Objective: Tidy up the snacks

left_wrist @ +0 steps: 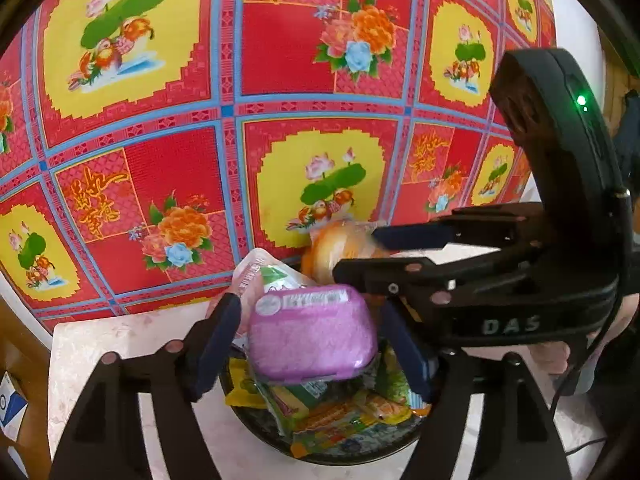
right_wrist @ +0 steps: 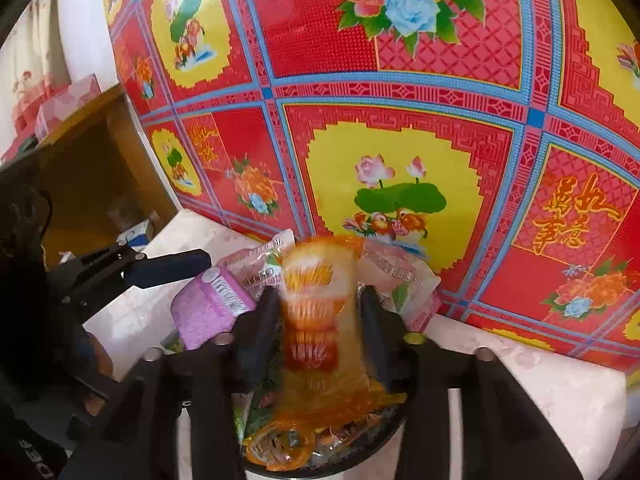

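Step in hand: I judge this the drop-off, both packets being let go over the bowl (left_wrist: 256, 420) of snacks on the pale worktop (left_wrist: 120, 344).
Left claw (left_wrist: 308, 344): spread wider than the purple packet (left_wrist: 312, 332); I see gaps on both sides, so the pads do not press it.
Right claw (right_wrist: 320, 328): jaws parted beside the orange packet (right_wrist: 316, 312), which is blurred between them; it looks released, not pinched.
Where the things are: both packets sit above the bowl's heap, the orange one just behind the purple one, near the red patterned cloth (left_wrist: 280, 60).
Look of the purple packet: rounded, pillow-like, textured wrapper, white label along its top edge.
Look of the orange packet: clear film, orange and red print, soft and slippery I expect.
Bowl: dark rim, already full of green, yellow and orange wrappers.
Next move: I would draw both claws back and up, clear of the pile, without dragging wrappers out.
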Motion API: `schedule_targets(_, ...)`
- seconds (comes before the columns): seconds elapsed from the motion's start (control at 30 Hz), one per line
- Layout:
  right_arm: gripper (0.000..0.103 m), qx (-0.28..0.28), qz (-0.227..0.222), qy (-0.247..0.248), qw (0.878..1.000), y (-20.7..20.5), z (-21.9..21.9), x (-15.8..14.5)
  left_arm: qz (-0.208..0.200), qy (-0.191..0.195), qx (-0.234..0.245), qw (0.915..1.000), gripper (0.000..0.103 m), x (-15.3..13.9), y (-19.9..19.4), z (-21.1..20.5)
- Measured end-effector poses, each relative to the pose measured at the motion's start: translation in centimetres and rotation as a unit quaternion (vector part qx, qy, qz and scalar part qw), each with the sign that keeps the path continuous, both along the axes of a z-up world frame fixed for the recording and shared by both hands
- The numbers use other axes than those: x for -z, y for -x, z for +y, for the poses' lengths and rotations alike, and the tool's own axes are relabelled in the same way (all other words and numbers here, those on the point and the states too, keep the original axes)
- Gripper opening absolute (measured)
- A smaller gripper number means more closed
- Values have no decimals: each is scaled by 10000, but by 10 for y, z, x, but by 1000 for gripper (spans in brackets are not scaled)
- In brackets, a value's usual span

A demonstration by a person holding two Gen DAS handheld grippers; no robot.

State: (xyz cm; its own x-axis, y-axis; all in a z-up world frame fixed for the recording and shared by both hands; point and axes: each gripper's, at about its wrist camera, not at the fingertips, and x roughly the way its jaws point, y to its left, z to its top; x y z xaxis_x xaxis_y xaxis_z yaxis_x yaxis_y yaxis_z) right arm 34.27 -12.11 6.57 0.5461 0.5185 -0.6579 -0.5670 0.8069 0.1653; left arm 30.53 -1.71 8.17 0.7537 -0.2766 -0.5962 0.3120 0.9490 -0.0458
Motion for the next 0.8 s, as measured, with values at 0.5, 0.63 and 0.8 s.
schedule_targets(0.5,69,196,189,-516,9983,-1,-29,-7,-72,78,93,9999,90,-11,14,12)
schedule_targets(0.63,69,298,66,-397,9987,14,-34,-17,-135,-80,-136,9998,90,-24,27,23)
schedule_targets(0.8,69,276,116,-263,9992,67,-43,-22,-153,-23,-468,9988,90,-37,71,50)
